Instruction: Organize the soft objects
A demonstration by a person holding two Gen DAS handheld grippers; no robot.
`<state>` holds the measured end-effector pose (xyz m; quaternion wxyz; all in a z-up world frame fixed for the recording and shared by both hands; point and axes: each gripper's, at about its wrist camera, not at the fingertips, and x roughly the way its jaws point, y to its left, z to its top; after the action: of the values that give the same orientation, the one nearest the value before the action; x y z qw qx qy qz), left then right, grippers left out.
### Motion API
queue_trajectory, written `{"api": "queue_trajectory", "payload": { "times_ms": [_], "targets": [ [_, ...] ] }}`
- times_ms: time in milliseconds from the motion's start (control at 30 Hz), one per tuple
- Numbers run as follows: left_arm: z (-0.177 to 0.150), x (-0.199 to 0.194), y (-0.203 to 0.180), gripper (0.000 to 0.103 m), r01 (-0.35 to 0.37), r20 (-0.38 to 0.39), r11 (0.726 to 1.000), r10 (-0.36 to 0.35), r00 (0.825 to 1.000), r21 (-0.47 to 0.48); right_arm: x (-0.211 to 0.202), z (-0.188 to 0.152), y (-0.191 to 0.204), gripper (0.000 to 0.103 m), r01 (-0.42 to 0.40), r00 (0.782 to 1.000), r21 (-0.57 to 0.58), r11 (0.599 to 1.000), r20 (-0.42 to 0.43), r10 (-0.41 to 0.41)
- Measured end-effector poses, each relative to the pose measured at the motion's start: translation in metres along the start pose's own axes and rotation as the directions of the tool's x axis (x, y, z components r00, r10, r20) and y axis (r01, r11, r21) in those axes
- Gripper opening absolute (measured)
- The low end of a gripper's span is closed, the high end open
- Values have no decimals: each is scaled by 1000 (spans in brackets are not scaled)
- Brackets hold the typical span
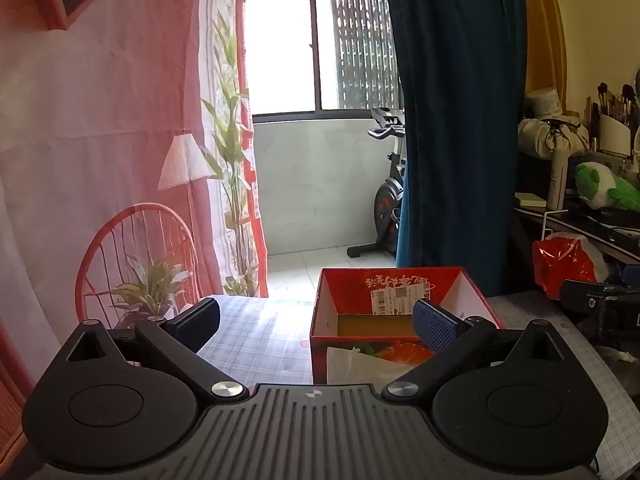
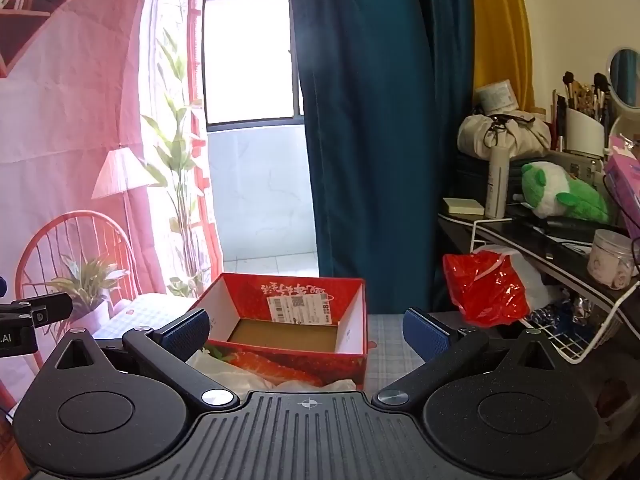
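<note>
**Box is empty, sorting seems not started**

Ahead of both pairs of fingers stands the red box (image 1: pixel 404 304), open at the top, on a table with a checked cloth (image 1: pixel 256 336). The left gripper (image 1: pixel 316 322) has its fingers spread wide and nothing between them; the box lies beyond its right finger (image 1: pixel 434 328). The right gripper (image 2: pixel 306 330) is also spread wide and holds nothing; the box sits between its fingers and a little further out, closer to the left finger (image 2: pixel 188 330).

Inside the box I can see only the brown cardboard bottom (image 2: pixel 284 338) and a white shipping label (image 2: pixel 300 308) on the far inner wall. No soft object is in it.

Just in front of the box, nearer than the fingertips and partly hidden by the gripper body, lies some white crumpled material (image 2: pixel 224 372); whether it is cloth or plastic, I cannot tell. A green and white plush toy (image 2: pixel 560 196) lies on the shelf far to the right of the right finger, well apart from the box. A red plastic bag (image 2: pixel 488 288) hangs below that shelf.

My judgement: the task is at the very beginning. Nothing is packed, and all picking and placing is left to do.
</note>
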<state>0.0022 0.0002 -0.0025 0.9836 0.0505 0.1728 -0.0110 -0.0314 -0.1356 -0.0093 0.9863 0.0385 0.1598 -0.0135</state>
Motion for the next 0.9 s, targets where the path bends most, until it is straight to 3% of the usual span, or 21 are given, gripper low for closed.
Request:
{"api": "queue_trajectory", "payload": {
  "times_ms": [900],
  "targets": [
    [1,0,3,103,8,0,1000,-8,1000,3,-1,0,-2,103,0,1000,1,1000,2,0]
  ]
}}
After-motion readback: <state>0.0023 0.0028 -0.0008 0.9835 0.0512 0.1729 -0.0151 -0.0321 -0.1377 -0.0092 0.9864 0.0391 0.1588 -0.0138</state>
